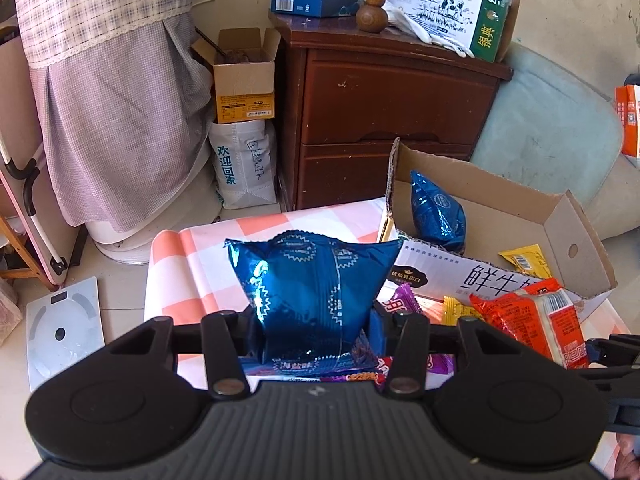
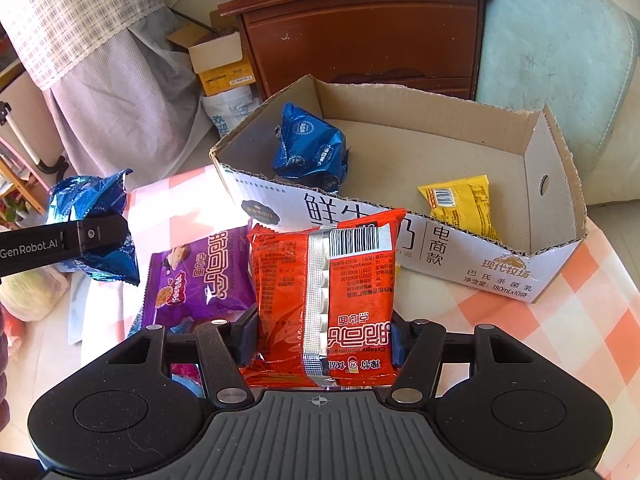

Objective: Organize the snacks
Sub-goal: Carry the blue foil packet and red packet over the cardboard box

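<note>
Dark wooden nightstand (image 1: 384, 120) against the wall, topped by milk carton box (image 1: 444, 4) and wooden gourd (image 1: 373, 8). Bathroom scale (image 1: 64, 328) on the floor. Pale green cushion (image 2: 556, 40) alongside.

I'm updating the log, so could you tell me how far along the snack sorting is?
Done: a blue packet and a yellow packet lie in the cardboard box. In hand: the left gripper holds another blue packet, the right gripper an orange packet. Left: a purple packet on the table.
</note>
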`<state>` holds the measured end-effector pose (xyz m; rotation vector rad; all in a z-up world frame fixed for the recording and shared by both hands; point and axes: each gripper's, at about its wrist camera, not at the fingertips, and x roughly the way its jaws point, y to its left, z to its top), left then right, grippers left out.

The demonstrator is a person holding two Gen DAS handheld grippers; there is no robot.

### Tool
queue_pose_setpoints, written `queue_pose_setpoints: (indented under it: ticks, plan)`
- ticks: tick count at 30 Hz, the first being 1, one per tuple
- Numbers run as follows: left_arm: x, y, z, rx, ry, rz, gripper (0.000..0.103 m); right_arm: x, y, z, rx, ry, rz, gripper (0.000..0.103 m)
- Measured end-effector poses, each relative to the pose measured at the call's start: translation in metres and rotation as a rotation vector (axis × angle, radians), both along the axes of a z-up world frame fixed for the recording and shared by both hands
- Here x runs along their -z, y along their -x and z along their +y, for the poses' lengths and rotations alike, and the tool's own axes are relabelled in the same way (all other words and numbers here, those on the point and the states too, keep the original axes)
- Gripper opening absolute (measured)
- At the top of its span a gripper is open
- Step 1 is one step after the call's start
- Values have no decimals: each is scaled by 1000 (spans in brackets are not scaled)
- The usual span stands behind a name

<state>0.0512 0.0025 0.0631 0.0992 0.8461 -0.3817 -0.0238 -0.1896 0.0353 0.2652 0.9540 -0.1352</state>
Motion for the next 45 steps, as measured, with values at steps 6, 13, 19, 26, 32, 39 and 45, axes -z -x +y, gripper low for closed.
queue_pose_setpoints:
  ticks: [6,13,19,26,32,39,45]
  plan:
    - [-4,5,-10,12,-21,-36,47,-3,-2,1,8,1,-16,58]
    - [-10,10,-24,29,-24,-64,47,-8,-3,1,20,15,-42,58]
    - [-14,14,-33,31,-29,-89,47,-15,-1,-3,34,17,-67,58]
    - [-22,16,-42,29,-24,-129,47,-30,1,-13,71,19,-117,58]
    - [-27,13,-51,31,-16,-148,47,-41,4,-27,117,15,-159,58]
    - [-34,9,-63,57,32,-151,47,-56,10,-50,189,13,-214,58]
    - [-37,3,-82,91,69,-167,47,-61,12,-68,249,6,-240,58]
